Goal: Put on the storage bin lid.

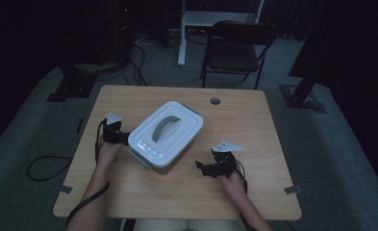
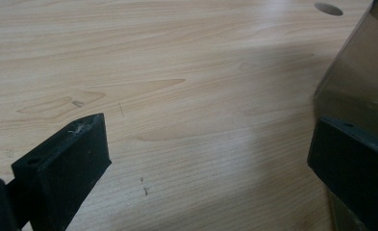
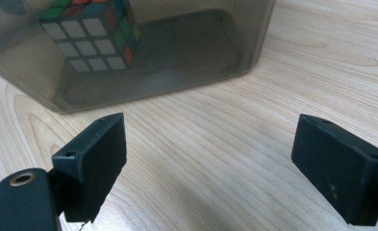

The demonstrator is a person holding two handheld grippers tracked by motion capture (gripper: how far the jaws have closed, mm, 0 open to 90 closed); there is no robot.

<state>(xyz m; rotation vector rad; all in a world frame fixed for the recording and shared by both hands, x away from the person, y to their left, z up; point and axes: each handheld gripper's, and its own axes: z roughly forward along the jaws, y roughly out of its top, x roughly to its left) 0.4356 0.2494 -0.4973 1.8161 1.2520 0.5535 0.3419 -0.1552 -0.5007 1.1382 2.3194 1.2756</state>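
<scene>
With both my left tongs (image 1: 121, 137) and right tongs (image 1: 203, 168) gaping empty, I'd grip the stiff, probably light, slippery lidded container (image 1: 166, 133) by its rim.

In the right gripper view the puzzle cube (image 3: 93, 36) inside the translucent container (image 3: 191, 53) is cut off by the top edge, so just its lower rows show, dimmed by the smoky wall. The container itself runs off the top and left edges. In the left gripper view the container wall (image 2: 364, 82) is cropped at the right edge, and the right jaw covers its base. In the high view the white lid (image 1: 165, 132) hides the contents, and the left gripper (image 1: 115, 135) has its jaws too dark to make out.
</scene>
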